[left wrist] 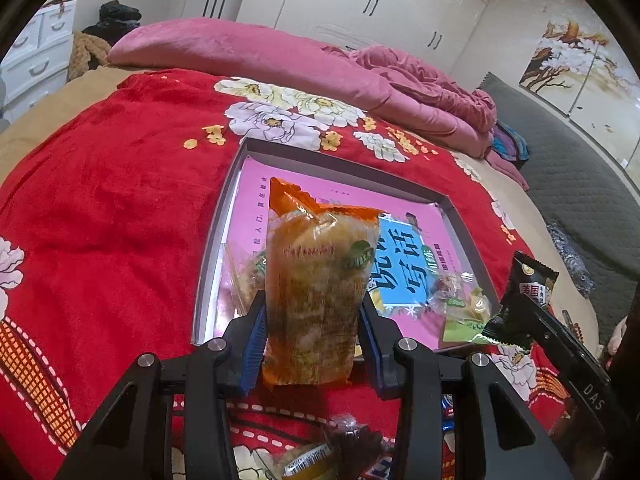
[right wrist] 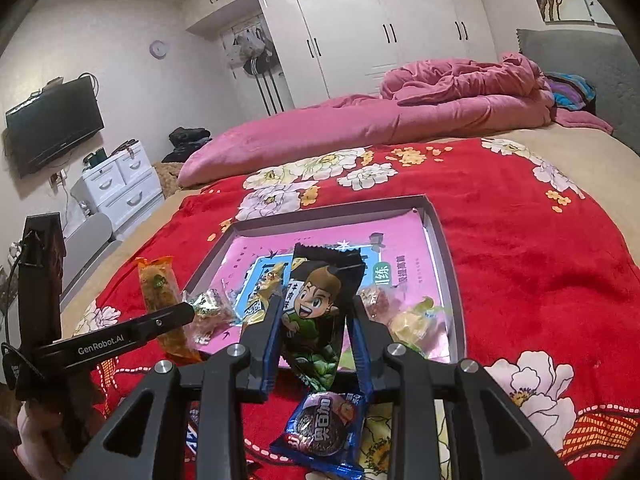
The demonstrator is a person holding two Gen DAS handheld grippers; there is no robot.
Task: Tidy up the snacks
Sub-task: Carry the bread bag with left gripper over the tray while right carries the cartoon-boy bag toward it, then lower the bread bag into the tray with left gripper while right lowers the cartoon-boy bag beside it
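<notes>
My left gripper (left wrist: 312, 312) is shut on an orange snack packet (left wrist: 316, 288) and holds it upright over the near edge of a shallow grey box (left wrist: 340, 162) lined with a pink sheet. My right gripper (right wrist: 314, 312) is shut on a black snack packet with a cartoon boy (right wrist: 320, 300), above the box's near rim (right wrist: 436, 236). The black packet also shows in the left wrist view (left wrist: 520, 300), the orange one in the right wrist view (right wrist: 160, 296). Several small wrapped snacks (right wrist: 416, 320) lie in the box's near part.
The box lies on a red flowered blanket (left wrist: 120, 200) on a bed. A blue cookie packet (right wrist: 324, 428) and other loose snacks (left wrist: 320, 456) lie on the blanket under the grippers. A pink quilt (left wrist: 260, 56) is bunched behind the box. Wardrobes stand beyond.
</notes>
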